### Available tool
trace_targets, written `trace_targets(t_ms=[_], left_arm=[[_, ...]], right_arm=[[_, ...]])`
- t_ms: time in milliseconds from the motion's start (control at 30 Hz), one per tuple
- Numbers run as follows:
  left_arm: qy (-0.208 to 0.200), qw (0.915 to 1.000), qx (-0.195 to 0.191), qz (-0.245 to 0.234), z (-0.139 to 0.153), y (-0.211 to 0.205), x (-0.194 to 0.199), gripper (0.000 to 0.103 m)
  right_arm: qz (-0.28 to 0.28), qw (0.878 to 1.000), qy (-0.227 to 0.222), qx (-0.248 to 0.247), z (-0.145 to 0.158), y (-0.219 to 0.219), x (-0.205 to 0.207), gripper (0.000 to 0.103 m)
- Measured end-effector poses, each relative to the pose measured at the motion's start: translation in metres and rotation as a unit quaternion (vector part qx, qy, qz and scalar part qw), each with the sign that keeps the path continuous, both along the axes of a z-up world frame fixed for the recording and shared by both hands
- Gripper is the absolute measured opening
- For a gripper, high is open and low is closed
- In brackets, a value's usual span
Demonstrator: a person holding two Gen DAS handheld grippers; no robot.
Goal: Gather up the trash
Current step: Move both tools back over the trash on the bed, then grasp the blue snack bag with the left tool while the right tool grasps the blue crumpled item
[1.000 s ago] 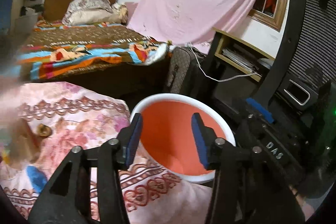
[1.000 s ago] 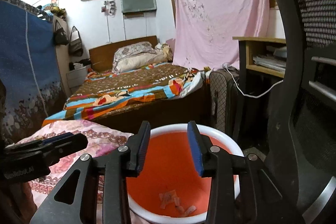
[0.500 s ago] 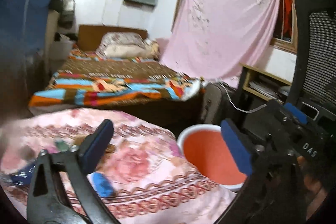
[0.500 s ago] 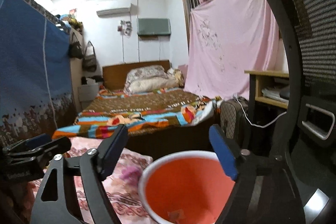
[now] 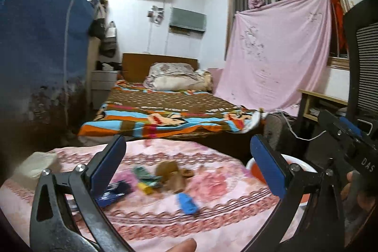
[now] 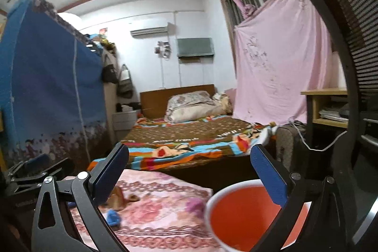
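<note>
Several bits of trash lie on the pink floral tablecloth (image 5: 212, 183): a brown crumpled wrapper (image 5: 171, 172), a blue scrap (image 5: 187, 203), a yellow piece (image 5: 144, 187), a dark blue packet (image 5: 115, 189) and a white wad (image 5: 35, 163). My left gripper (image 5: 187, 167) is open and empty above them. The orange bin with a white rim (image 6: 241, 211) stands at the table's right edge, also in the left wrist view (image 5: 256, 169). My right gripper (image 6: 189, 176) is open and empty, above the bin's near side. The blue scrap (image 6: 112, 216) and brown wrapper (image 6: 118, 198) show there too.
A bed with a striped blanket (image 5: 170, 115) stands behind the table. A black mesh chair (image 6: 349, 63) rises at the right. A wooden desk (image 5: 319, 103) with a white cable, and a pink sheet (image 5: 276, 58) over the window, are at the back right. A blue wardrobe (image 6: 47, 96) stands left.
Both grippers have opened wide and tilted up. The left one has swung left from over the bin to over the trash on the table.
</note>
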State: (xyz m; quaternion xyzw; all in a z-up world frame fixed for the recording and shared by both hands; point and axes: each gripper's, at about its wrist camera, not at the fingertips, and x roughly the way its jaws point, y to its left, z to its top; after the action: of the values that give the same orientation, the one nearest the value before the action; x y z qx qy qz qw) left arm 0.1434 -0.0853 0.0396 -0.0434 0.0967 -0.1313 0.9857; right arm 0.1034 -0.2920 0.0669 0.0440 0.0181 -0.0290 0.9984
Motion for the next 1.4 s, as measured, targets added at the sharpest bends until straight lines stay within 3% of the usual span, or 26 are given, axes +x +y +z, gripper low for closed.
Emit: trace_targets(t_ms=[300,633,767,867,1100,1267,1400], left_arm=[[-0.016,0.9981,0.007,0.059,-0.008,0.049,-0.018,0.092],[-0.009,0.9954,0.043,0.086,-0.02,0.084,-0.021,0.092],[0.018,0.9948,0.064,0.077,-0.027,0.098,-0.011,0.092],[0.063,0.9924,0.076,0.074,-0.038,0.105,0.002,0.091],[0.122,0.9888,0.048,0.07,-0.051,0.119,0.019,0.088],[0.154,0.9851,0.061,0.045,-0.056,0.122,0.037,0.082],[0.197,0.9781,0.063,0.018,-0.065,0.122,0.056,0.072]], right_arm=[[0.049,0.998,-0.019,-0.023,-0.012,0.054,-0.003,0.103],[0.093,0.995,-0.006,-0.025,-0.024,0.093,0.012,0.103],[0.103,0.992,0.058,-0.037,-0.037,0.109,0.034,0.103],[0.114,0.987,0.107,-0.039,-0.048,0.115,0.048,0.103],[0.121,0.975,0.177,-0.053,-0.059,0.123,0.07,0.102],[0.122,0.963,0.234,-0.058,-0.07,0.127,0.09,0.084],[0.125,0.953,0.271,-0.058,-0.078,0.129,0.101,0.078]])
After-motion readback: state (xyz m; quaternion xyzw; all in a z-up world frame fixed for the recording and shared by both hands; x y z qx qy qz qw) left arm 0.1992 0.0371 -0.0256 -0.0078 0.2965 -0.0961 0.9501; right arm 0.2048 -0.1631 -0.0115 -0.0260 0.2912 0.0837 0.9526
